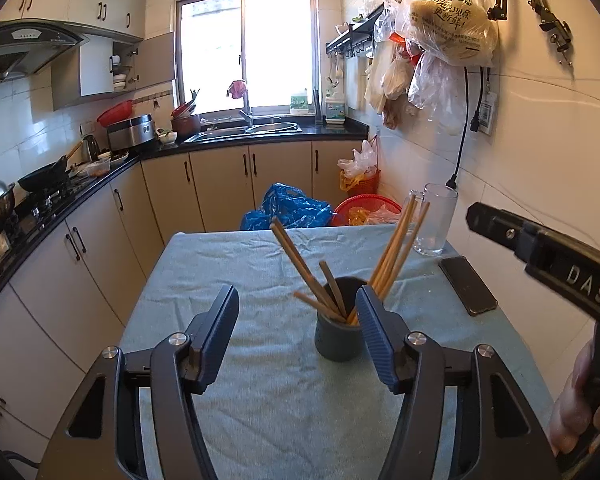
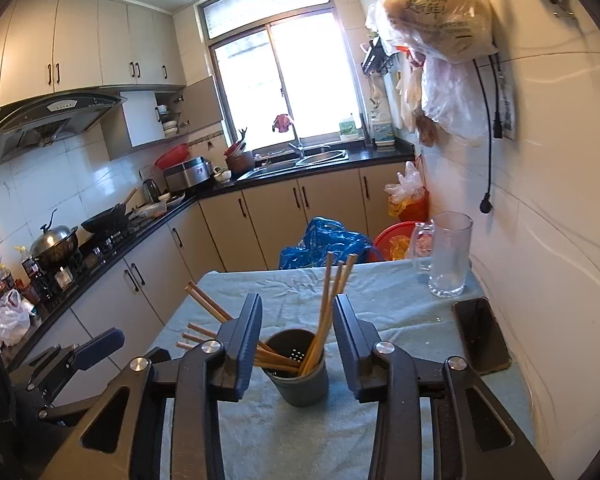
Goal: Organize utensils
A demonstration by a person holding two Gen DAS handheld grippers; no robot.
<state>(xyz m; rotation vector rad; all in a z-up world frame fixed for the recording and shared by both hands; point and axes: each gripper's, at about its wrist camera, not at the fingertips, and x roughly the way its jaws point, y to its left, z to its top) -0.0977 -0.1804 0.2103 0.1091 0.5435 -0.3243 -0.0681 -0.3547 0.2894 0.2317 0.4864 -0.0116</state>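
A dark grey holder cup [image 1: 338, 340] stands on the table's teal cloth [image 1: 260, 400] with several wooden chopsticks [image 1: 396, 248] leaning out of it to both sides. My left gripper [image 1: 296, 300] is open and empty, just short of the cup, which sits by its right finger. In the right wrist view the same cup [image 2: 306, 384] and chopsticks [image 2: 326, 312] lie ahead, seen in the gap of my right gripper [image 2: 296, 304]. It is open, and its pads touch nothing. One finger [image 2: 100, 346] of the left gripper shows low on the left there.
A tall glass mug [image 1: 436, 220] and a black phone [image 1: 468, 286] sit at the table's right side by the tiled wall. Beyond the far edge are a blue bag [image 1: 288, 208] and a red basket [image 1: 364, 208]. A kitchen counter [image 1: 60, 200] runs along the left.
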